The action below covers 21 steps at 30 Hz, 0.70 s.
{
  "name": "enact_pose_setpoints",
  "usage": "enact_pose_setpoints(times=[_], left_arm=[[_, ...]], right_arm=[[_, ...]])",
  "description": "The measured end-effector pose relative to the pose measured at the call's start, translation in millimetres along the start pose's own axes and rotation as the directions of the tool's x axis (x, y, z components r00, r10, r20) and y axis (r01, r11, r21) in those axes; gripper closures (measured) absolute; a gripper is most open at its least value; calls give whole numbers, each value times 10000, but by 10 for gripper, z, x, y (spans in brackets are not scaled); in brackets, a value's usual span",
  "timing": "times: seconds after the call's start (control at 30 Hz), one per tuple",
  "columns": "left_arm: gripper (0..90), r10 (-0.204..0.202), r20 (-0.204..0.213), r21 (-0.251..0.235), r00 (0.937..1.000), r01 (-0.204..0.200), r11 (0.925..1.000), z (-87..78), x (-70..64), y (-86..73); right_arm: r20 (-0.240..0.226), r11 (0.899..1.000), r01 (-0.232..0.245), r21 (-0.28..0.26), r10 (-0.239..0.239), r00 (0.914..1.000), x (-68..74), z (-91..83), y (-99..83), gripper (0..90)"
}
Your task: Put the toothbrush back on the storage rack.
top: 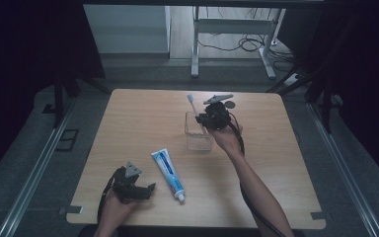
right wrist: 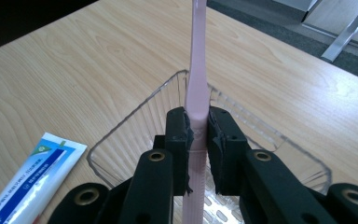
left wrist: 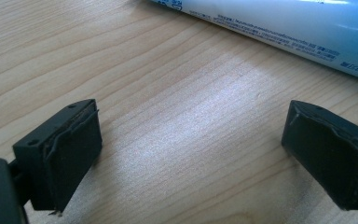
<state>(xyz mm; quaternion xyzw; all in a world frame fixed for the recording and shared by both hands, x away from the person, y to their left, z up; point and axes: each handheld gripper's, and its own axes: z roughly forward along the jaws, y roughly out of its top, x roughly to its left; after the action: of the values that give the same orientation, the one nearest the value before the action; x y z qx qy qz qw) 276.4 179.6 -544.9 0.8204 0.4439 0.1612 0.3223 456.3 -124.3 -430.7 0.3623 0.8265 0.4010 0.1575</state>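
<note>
Closest to the lens, your left gripper (top: 137, 189) sits low on the near edge of the one wooden table (top: 138, 113), jaws spread wide and empty, bare wood between them. One toothpaste tube (top: 168, 174) lies flat just beside it to the right, cap toward you. Further out, your right gripper (right wrist: 198, 140) has its jaws pressed onto the handle of one pink toothbrush (right wrist: 196, 88), held upright with its lower end inside the single clear plastic cup (top: 198, 134), bristles up. Two grippers, one tube, one cup, one brush.
</note>
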Motion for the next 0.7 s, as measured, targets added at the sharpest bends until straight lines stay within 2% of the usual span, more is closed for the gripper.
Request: enact_pose_setpoints(times=[0.7], left_arm=[[47,15,15,9,10000,-15,10000,-2,-3,-1]], right_arm=[[150,9988,168,456,-175,9997,34,250,-138,778]])
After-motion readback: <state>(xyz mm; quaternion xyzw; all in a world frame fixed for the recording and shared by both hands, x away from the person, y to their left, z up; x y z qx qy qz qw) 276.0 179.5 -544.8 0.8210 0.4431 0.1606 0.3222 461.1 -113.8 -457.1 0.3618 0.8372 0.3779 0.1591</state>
